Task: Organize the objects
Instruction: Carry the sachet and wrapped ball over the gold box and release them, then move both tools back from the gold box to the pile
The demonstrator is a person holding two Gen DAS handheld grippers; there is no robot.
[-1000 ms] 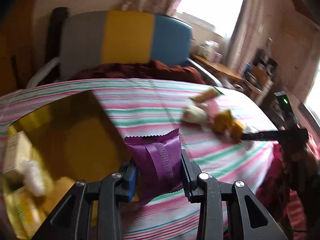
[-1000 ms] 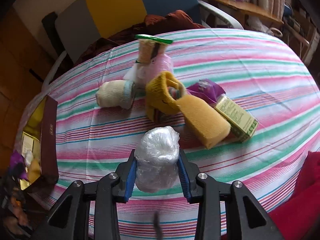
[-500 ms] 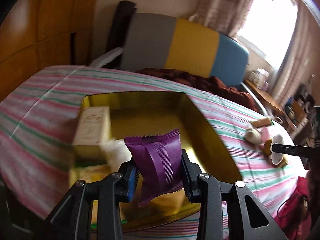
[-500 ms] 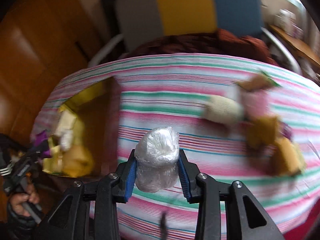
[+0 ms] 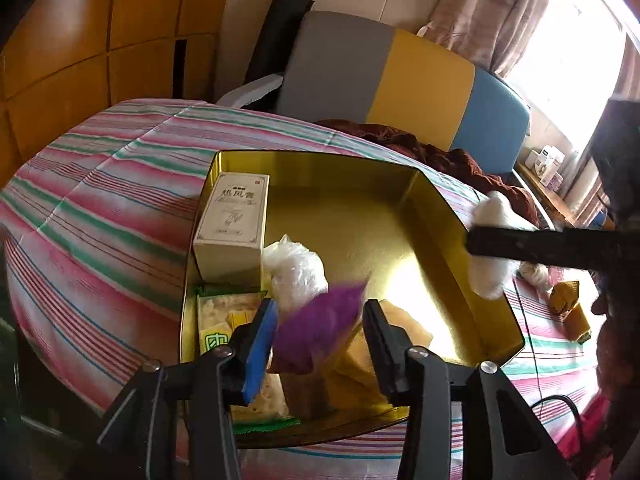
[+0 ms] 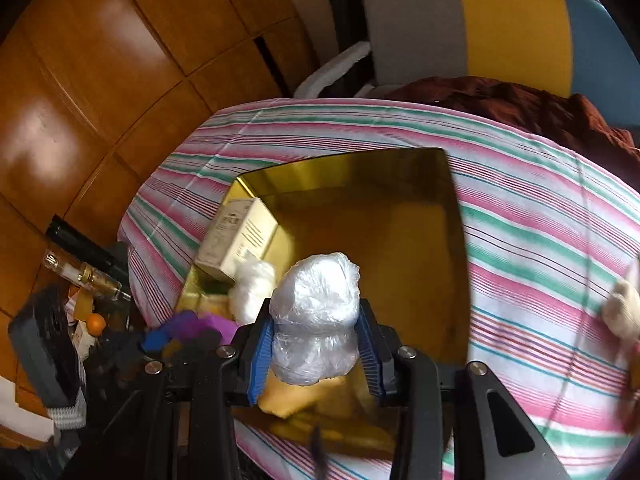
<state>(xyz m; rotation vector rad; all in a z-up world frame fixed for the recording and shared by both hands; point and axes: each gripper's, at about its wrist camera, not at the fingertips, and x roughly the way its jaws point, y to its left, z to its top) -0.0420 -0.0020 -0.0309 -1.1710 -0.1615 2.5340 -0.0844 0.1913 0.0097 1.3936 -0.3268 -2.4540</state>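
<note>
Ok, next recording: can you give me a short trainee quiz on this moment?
1. What does the right gripper hold? A: a plastic-wrapped bundle. B: a purple packet. C: a glass bottle.
2. True or false: the cream box lies outside the gold tin.
3. Fill in: the tablecloth has a ____ pattern.

Key: 1 A. 2 false, it lies inside the tin, at a corner. 3 striped.

Tricolour chair [image 5: 400,68]; wooden panelling [image 6: 80,80]
</note>
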